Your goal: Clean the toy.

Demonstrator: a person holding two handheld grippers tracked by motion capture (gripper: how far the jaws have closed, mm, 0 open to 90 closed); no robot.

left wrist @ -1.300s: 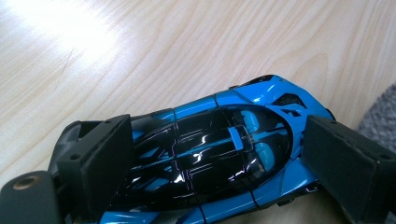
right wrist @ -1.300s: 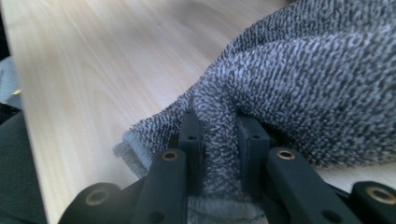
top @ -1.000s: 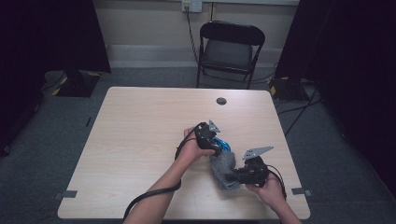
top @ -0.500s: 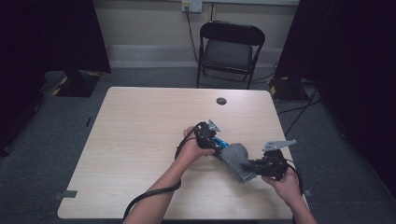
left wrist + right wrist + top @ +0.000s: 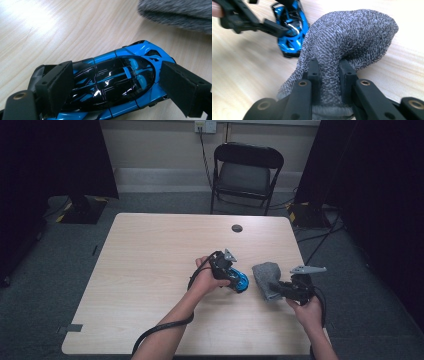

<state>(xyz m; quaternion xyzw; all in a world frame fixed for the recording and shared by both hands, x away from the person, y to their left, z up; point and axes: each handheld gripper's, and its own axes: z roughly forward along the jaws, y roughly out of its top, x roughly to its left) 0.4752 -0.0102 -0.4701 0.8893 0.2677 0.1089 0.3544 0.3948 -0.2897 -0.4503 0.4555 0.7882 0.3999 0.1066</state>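
On the pale wooden worktop [image 5: 150, 270], the left gripper [image 5: 234, 279] stands with its jaws wide, one pad on each flank of a blue toy car [image 5: 240, 281]. The left gripper view shows the pads [image 5: 58, 82] at the car's sides, though whether they press on it I cannot tell. The car sits right of the worktop's middle on its wheels; its long axis runs crosswise between the jaws, and in the high view it slants toward the near right. Which end is its nose is unclear. Just right of it lies a grey knitted cloth [image 5: 266, 277], bunched into a hump. The right gripper [image 5: 276, 287] has its jaws nearly together, pinching a fold of that cloth
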